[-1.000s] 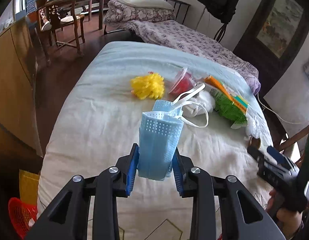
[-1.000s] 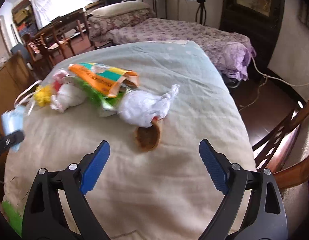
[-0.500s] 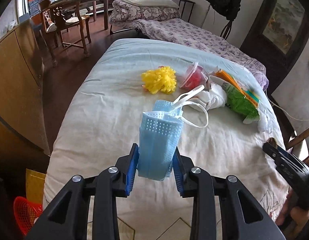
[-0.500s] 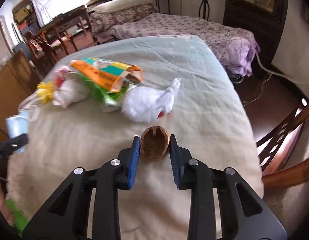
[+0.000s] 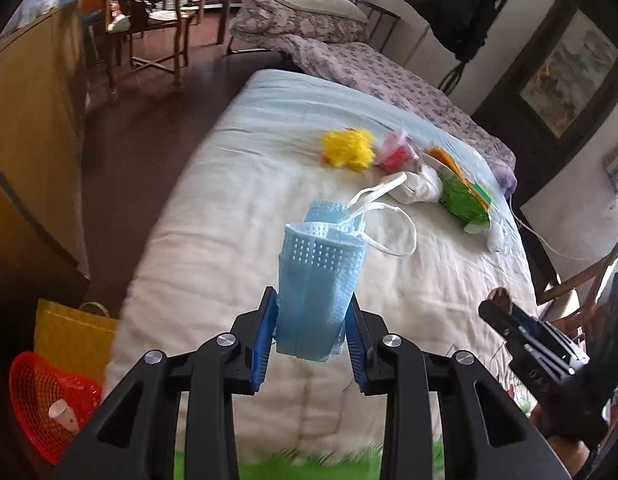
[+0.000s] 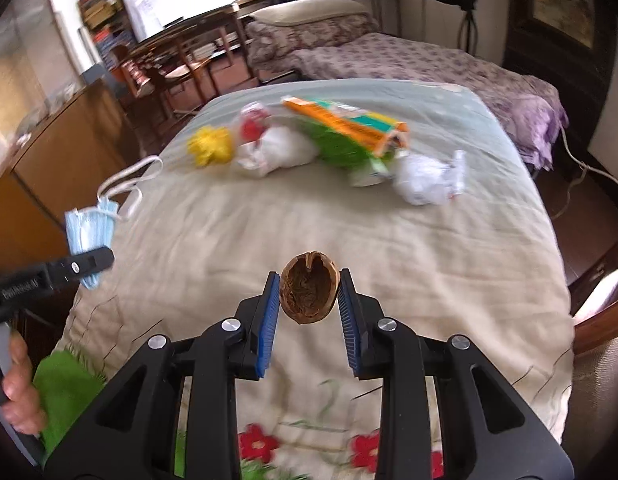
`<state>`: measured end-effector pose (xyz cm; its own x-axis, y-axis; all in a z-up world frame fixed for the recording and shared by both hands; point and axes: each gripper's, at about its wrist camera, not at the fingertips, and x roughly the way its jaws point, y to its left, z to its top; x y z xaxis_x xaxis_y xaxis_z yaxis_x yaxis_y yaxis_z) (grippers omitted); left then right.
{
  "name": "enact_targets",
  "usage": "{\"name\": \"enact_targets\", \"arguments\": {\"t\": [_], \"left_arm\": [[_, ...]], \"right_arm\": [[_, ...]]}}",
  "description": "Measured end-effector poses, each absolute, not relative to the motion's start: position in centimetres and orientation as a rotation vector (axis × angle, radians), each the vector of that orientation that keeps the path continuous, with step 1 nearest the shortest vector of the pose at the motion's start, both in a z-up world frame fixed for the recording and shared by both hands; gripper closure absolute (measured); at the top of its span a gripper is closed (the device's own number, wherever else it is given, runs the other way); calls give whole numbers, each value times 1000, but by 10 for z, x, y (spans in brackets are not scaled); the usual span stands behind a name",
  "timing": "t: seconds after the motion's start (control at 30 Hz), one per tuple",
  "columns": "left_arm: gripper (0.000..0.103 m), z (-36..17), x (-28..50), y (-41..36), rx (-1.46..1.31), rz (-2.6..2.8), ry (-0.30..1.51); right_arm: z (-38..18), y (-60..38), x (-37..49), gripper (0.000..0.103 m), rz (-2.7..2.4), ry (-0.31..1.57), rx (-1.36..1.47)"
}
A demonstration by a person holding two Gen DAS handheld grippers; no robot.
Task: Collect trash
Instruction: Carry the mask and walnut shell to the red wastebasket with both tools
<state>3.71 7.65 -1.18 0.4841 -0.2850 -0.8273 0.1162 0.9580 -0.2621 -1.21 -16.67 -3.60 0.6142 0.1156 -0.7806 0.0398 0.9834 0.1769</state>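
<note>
My left gripper (image 5: 311, 340) is shut on a folded blue face mask (image 5: 319, 280) with white ear loops, held above the bed's near edge; it also shows in the right wrist view (image 6: 89, 236). My right gripper (image 6: 309, 308) is shut on a brown walnut shell half (image 6: 309, 292), lifted above the bed. On the bed lie a yellow crumpled wad (image 5: 349, 152), a red-and-clear plastic cup (image 5: 397, 152), a white crumpled wrapper (image 5: 419, 188), a green and orange snack bag (image 6: 349, 132) and a white crumpled tissue (image 6: 425, 180).
A red mesh basket (image 5: 45, 396) with a small cup in it stands on the floor at the left, beside a yellow bag (image 5: 69, 336). A wooden cabinet (image 5: 25, 120) flanks the bed's left side. A wooden chair (image 6: 601, 300) stands at the right.
My right gripper closed on the walnut shell and lifted it off the bed. My left gripper drew back toward the bed's near left edge with the mask; the red basket came more into view.
</note>
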Motion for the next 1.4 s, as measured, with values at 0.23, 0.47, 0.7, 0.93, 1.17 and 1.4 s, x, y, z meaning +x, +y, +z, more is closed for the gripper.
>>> {"name": "enact_targets", "arguments": {"t": [0.23, 0.47, 0.7, 0.93, 1.17, 1.4], "left_arm": [[70, 8, 2, 131, -191, -187, 1002], [70, 24, -29, 193, -236, -120, 971], [70, 27, -62, 256, -273, -34, 939], [70, 7, -92, 340, -328, 118, 974], [70, -19, -123, 405, -402, 239, 1032], [70, -39, -145, 445, -453, 311, 1074]], "right_arm": [[-26, -113, -31, 73, 177, 920, 149], [-4, -39, -49, 73, 344, 890, 72], [9, 38, -63, 73, 508, 903, -37], [12, 118, -73, 73, 662, 929, -129], [3, 192, -83, 73, 789, 973, -219], [-16, 250, -95, 73, 884, 1022, -317]]}}
